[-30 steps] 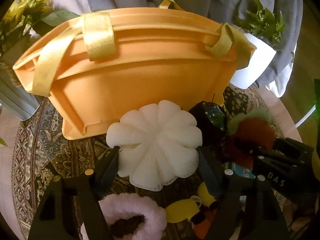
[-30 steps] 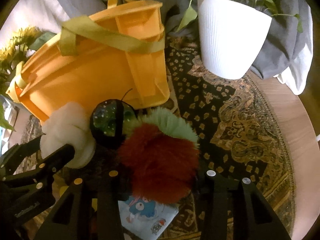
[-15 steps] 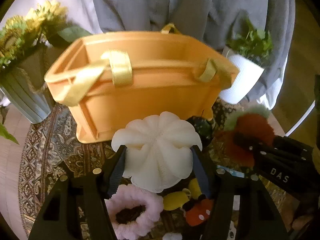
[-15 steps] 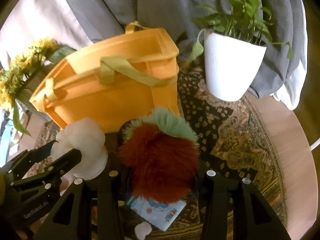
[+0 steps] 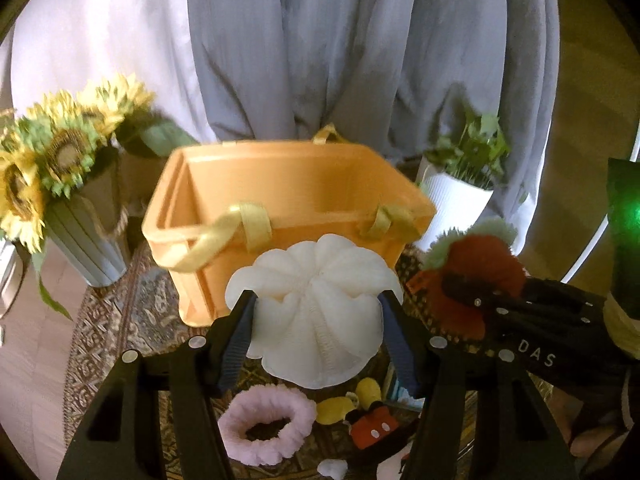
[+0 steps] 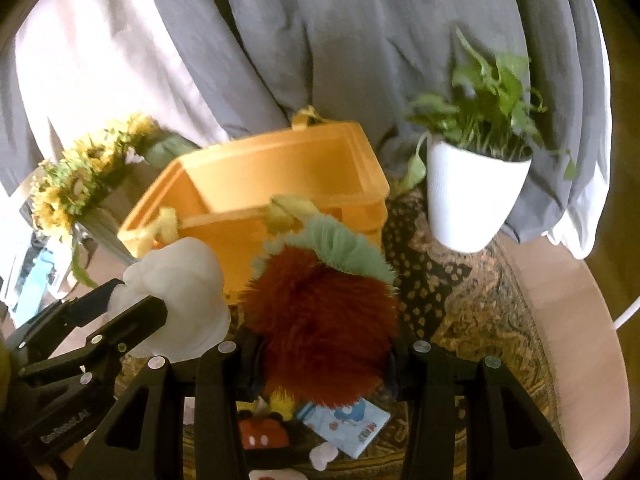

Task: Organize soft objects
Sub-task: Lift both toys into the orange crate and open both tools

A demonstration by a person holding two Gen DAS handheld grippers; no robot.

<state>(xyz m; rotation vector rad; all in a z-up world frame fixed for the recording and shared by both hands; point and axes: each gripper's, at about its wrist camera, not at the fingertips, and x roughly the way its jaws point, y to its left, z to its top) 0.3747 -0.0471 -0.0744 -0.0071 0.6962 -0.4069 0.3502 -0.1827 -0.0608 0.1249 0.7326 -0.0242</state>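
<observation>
My left gripper (image 5: 316,320) is shut on a white pumpkin-shaped plush (image 5: 316,304) and holds it in the air, just in front of the open orange basket (image 5: 288,184). My right gripper (image 6: 320,348) is shut on a furry red strawberry plush with a green top (image 6: 320,316), also lifted, to the right of the white plush (image 6: 180,292). The basket (image 6: 280,168) shows in the right wrist view too, and its inside looks bare. On the rug below lie a pink fluffy ring (image 5: 266,424), a small Mickey toy (image 5: 368,424) and a tissue pack (image 6: 344,420).
A white pot with a green plant (image 6: 476,196) stands right of the basket. A grey vase of sunflowers (image 5: 60,184) stands left of it. Grey and white curtains hang behind. The patterned rug (image 6: 480,312) covers a round table, whose bare rim (image 6: 568,320) is at the right.
Both grippers have risen from the rug with their plush toys, so the basket's open top now shows. The basket and pots have not moved.
</observation>
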